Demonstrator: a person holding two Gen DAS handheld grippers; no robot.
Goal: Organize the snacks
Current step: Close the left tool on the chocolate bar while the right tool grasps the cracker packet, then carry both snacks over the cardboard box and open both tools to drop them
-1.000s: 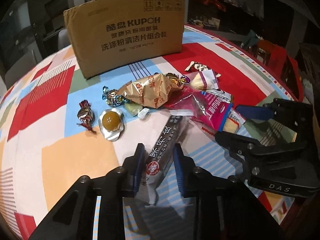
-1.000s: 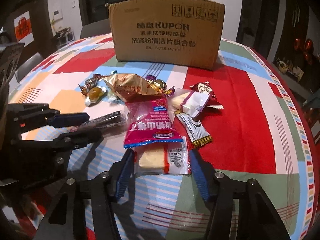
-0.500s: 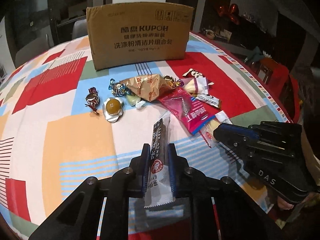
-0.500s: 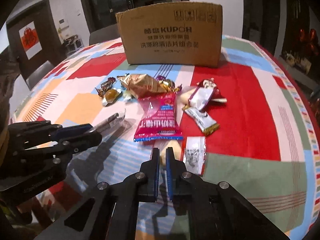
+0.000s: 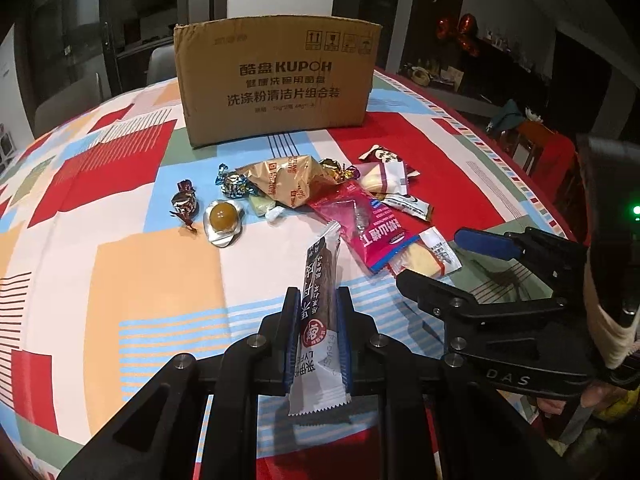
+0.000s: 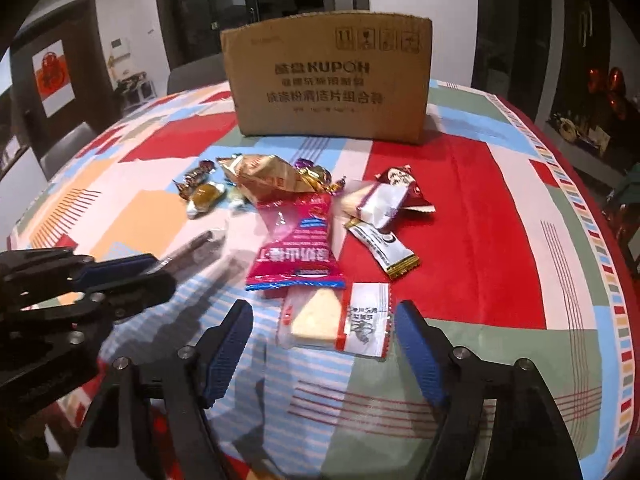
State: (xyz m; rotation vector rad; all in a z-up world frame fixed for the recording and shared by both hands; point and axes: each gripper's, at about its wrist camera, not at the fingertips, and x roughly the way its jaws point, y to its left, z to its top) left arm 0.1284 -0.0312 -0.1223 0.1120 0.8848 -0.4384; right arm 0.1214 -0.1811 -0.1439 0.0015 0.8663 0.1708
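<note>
My left gripper (image 5: 318,300) is shut on a long dark snack bar in a clear wrapper (image 5: 320,292), held above the tablecloth; the gripper also shows in the right wrist view (image 6: 140,270). My right gripper (image 6: 326,320) is open, its blue pads either side of a pale cake in a clear red-and-white wrapper (image 6: 336,318) lying on the cloth. That gripper also shows in the left wrist view (image 5: 444,258). A red packet (image 6: 300,244), a gold packet (image 6: 268,174), a white-and-maroon cake pack (image 6: 384,200) and foil candies (image 5: 184,202) lie beyond.
A brown cardboard box (image 5: 276,80) stands upright behind the snacks. The round table (image 6: 500,216) has a red, blue, orange and green patchwork cloth. Chairs and dark furniture surround it. A jelly cup (image 5: 222,220) sits at left of the pile.
My right gripper was shut half a second ago and is now open around the pale cake pack. My left gripper stays shut on the bar, slightly nearer the pile.
</note>
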